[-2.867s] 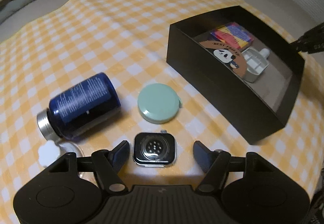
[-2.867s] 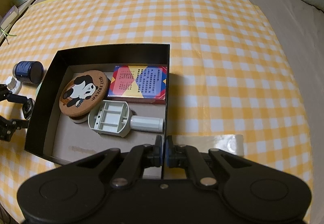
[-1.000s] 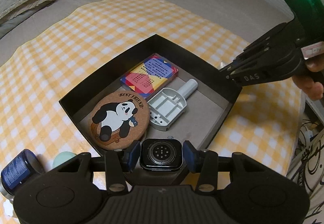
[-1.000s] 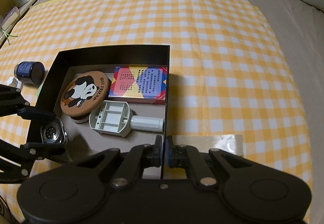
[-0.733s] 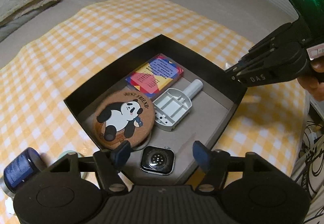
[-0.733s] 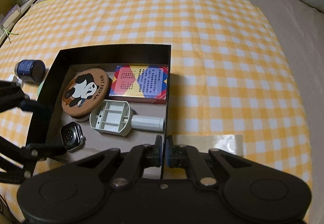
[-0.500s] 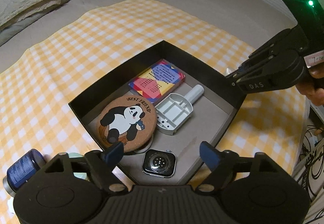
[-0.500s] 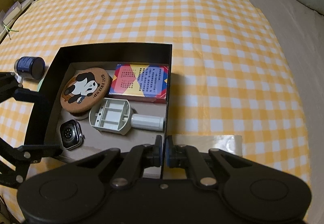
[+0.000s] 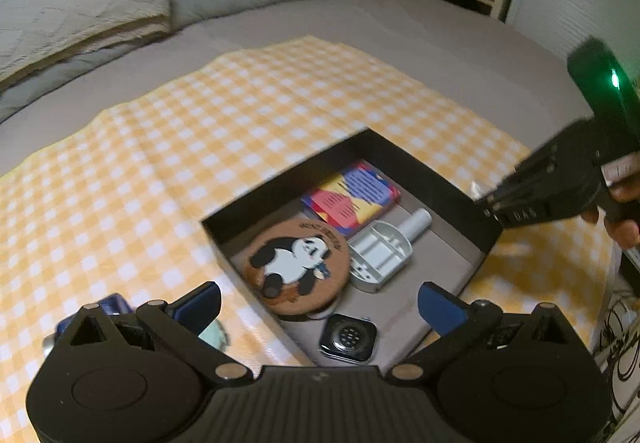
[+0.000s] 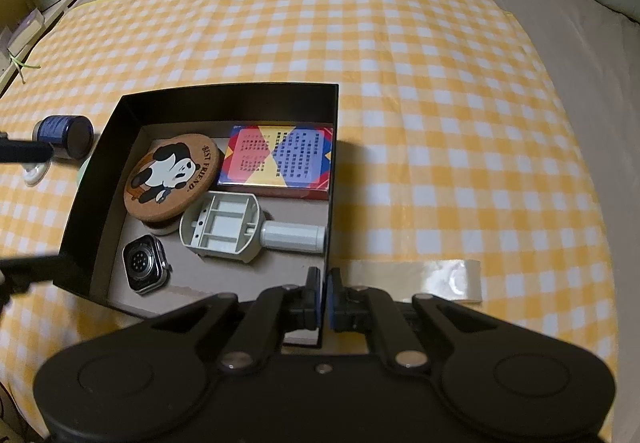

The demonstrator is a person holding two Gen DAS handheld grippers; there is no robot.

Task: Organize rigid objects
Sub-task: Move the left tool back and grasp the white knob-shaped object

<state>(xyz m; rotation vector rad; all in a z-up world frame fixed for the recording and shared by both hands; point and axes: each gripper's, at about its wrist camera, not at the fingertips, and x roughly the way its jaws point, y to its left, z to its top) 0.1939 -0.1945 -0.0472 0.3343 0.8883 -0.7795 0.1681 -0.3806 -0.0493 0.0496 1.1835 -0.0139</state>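
1. Four items lie inside a black box on a yellow checked cloth spread over a bed: a cork coaster printed with a panda, a colourful flat packet, a grey plastic tool with a white handle, and a watch body.
2. Seen from the right wrist, the watch body rests face down on the box floor at 7 o'clock from the coaster, near the box's left wall and apart from the tool.
3. The left gripper hovers above the near end of the box, its jaws opening wide, blue pads well apart with nothing pressed between them; the watch body lies free below.
4. The right gripper has its jaws together, clamped on the thin right wall of the box at its near corner.
5. A dark blue bottle lies on the cloth outside the box, at 9 o'clock from the coaster.
6. A strip of clear tape lies on the cloth at 3 o'clock from the right gripper.
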